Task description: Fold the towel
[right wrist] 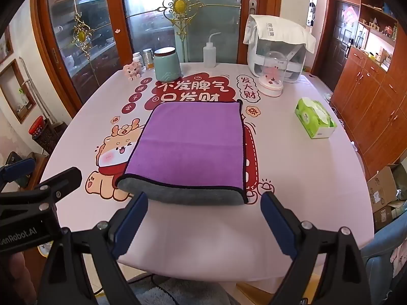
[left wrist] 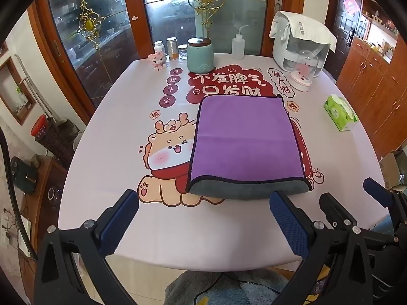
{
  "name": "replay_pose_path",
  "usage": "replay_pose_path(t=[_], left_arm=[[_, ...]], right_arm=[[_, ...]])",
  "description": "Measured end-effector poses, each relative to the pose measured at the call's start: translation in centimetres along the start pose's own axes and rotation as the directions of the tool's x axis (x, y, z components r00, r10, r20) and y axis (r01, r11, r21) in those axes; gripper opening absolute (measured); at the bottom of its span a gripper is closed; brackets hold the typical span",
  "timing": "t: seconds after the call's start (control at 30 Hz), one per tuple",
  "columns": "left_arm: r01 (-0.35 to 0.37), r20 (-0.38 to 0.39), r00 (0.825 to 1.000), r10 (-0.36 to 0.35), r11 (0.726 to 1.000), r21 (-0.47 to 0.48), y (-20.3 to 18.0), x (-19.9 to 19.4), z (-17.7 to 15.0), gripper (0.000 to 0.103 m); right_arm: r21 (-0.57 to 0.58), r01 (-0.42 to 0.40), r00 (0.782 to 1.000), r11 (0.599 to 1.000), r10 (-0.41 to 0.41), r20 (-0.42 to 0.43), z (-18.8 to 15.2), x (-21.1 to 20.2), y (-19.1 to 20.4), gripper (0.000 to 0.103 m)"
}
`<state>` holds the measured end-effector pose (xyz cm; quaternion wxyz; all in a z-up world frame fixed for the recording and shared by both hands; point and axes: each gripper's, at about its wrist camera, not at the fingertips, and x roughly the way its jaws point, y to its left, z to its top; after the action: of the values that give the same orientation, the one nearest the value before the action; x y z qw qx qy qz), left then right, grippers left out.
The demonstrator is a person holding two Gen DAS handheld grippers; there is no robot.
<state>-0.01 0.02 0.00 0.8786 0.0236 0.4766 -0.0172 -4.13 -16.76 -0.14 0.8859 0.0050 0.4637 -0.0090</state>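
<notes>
A purple towel with a grey underside lies folded flat in the middle of the printed table cover; its rounded grey fold faces me. It also shows in the right wrist view. My left gripper is open and empty, just short of the towel's near edge, to its left. My right gripper is open and empty, centred in front of the near fold. The right gripper also shows at the right of the left wrist view.
At the back of the table stand a teal canister, small jars, a pink figurine, a squeeze bottle, a white appliance and a glass dome. A green tissue box sits at the right.
</notes>
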Motion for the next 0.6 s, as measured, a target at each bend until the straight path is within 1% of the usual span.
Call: replay_pose_path(t=[0.53, 0.6], left_arm=[[-0.001, -0.004, 1.000, 0.001, 1.000, 0.005, 0.00, -0.02, -0.01, 0.102], [-0.001, -0.002, 1.000, 0.001, 1.000, 0.007, 0.13, 0.59, -0.86, 0.102]], right_arm=[[0.004, -0.003, 1.000, 1.000, 0.003, -0.004, -0.23, 0.18, 0.13, 0.091], [0.004, -0.003, 1.000, 1.000, 0.003, -0.005, -0.26, 0.21, 0.14, 0.091]])
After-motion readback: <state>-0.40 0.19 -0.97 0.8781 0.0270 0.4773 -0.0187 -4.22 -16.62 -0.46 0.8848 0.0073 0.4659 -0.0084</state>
